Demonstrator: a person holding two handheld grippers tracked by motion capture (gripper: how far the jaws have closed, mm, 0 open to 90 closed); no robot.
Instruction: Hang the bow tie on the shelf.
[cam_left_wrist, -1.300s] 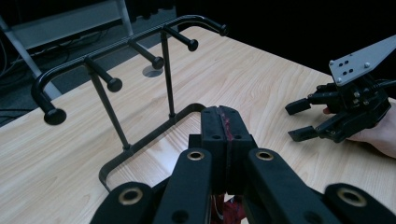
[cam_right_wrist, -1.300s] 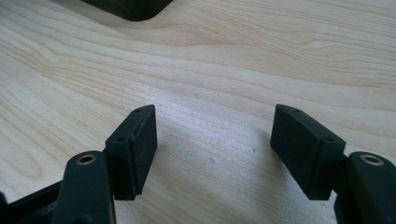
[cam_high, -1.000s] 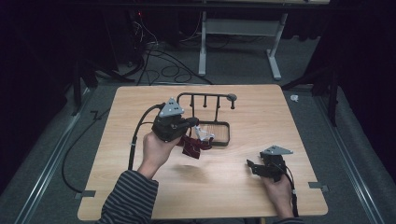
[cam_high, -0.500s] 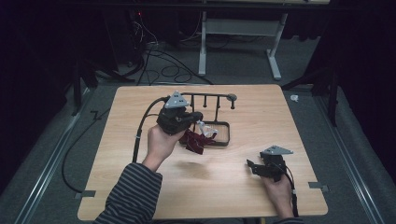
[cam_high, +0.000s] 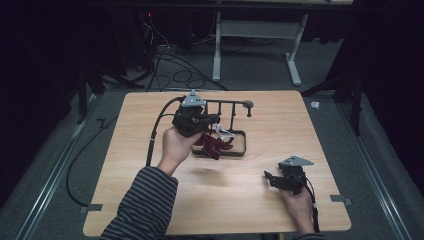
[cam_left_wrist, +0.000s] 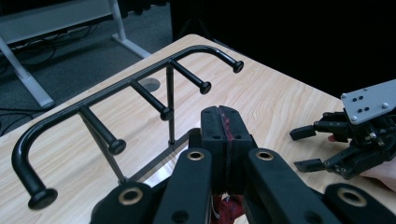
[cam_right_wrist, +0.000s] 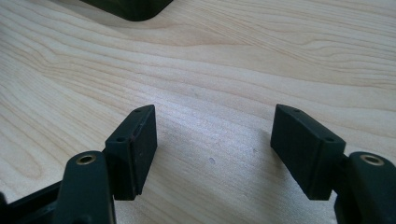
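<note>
Dark red fabric piece (cam_high: 211, 146) hangs pinched in the closed left gripper (cam_left_wrist: 223, 135), above the black metal peg rack's (cam_left_wrist: 140, 84) tray. Judged next: drape over 1 peg. Right gripper (cam_right_wrist: 215, 149) rests wide open, empty.

A lab: wooden table (cam_high: 150, 150) on grey carpet; floor cables (cam_high: 165, 50); black surrounds.

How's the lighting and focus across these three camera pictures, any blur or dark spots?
High view: the wooden table is evenly lit, the surroundings nearly black. Left gripper view: the black rack is sharp, the near jaws soft. Right gripper view: bright wood grain, jaw edges slightly blurred, faint shadows beneath them.
</note>
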